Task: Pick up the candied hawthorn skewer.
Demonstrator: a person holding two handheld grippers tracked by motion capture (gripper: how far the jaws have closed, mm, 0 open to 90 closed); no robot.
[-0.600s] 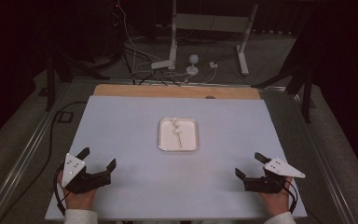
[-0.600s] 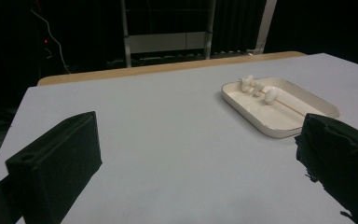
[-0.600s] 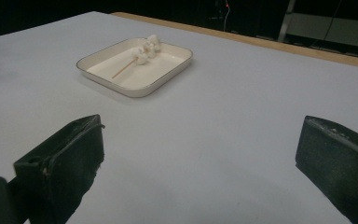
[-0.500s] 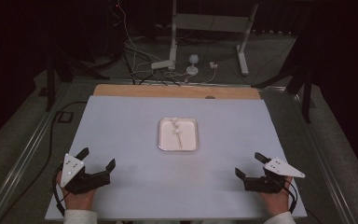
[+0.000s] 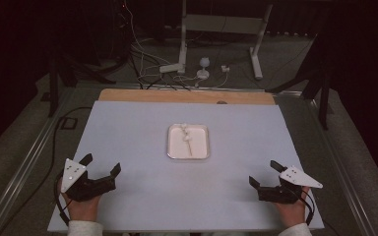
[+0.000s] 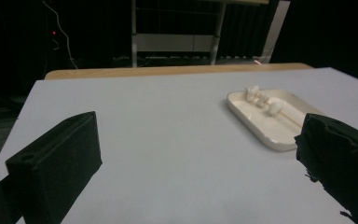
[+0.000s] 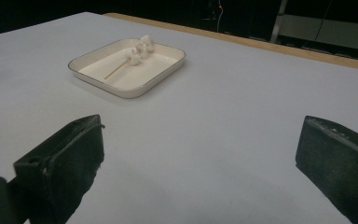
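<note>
Left gripper (image 5: 101,166) and right gripper (image 5: 264,173): jaws spread wide, nothing between them, each resting at a near corner of the white table (image 5: 128,128). Both point inward toward the centre. Farther out, mid-table and well apart from either tool, a shallow cream tray (image 5: 204,154) holds a wooden skewer (image 7: 115,69) with small white marshmallow-like pieces (image 7: 140,49) at its far end. Judged progress: work not yet begun; approach and grasp remain. Forearms lie low, hands level.
</note>
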